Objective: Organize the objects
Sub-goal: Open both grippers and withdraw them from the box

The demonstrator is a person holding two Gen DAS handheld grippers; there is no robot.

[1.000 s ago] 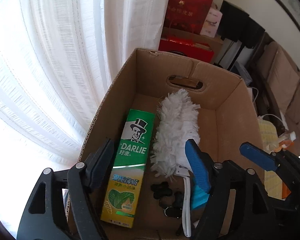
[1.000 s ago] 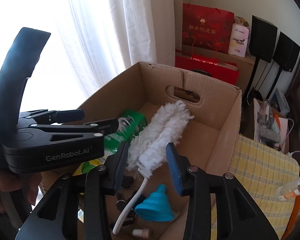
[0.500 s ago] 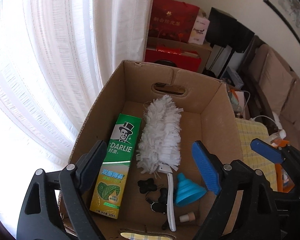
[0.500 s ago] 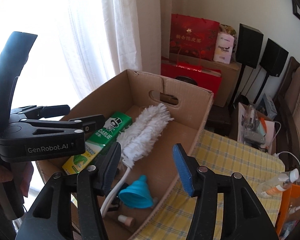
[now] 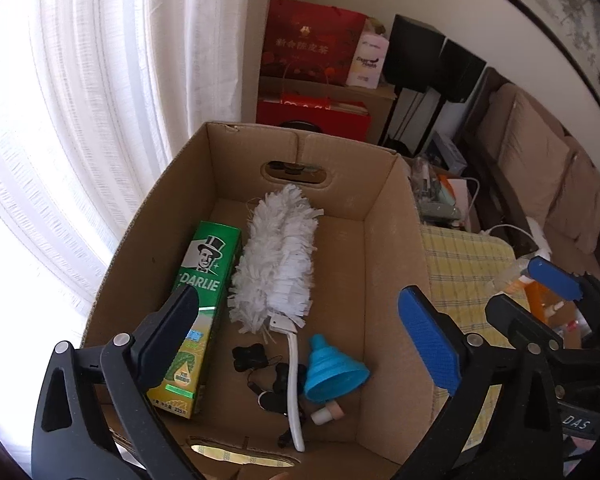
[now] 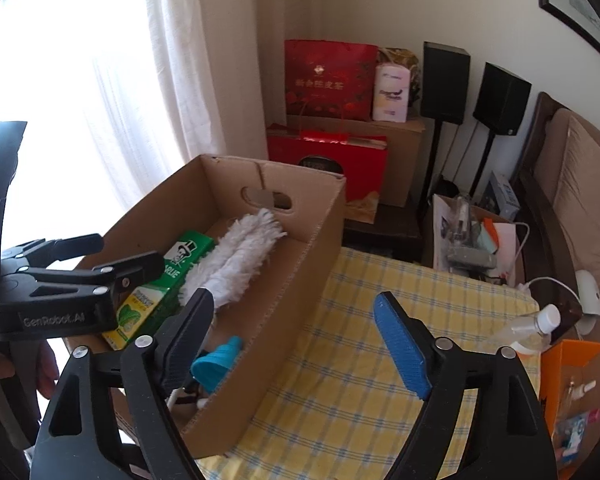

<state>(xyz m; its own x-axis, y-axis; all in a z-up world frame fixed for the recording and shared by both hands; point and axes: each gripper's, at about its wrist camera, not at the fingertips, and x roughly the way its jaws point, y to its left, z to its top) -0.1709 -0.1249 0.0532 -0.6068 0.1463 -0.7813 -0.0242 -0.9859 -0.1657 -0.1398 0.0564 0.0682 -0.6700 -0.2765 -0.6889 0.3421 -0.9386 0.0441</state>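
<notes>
A tabletop (image 6: 364, 364) under a yellow checked cloth carries an open cardboard box (image 5: 384, 216) on its left side, near the white curtain (image 5: 100, 80). Inside the box, a green Darlie toothpaste carton (image 5: 204, 276) lies along the left wall, with a white fluffy duster (image 5: 278, 260) just to its right, handle pointing to the near end. A blue collapsible funnel (image 5: 332, 368) lies on its side near the duster's handle, touching it, beside small black items that are hard to make out.

The left gripper (image 5: 300, 344) hovers above the near end of the box, tilted downward into it, jaws spread wide and empty. The right gripper (image 6: 296, 344) hangs over the box's right wall and the cloth, jaws likewise spread with nothing between them.
</notes>
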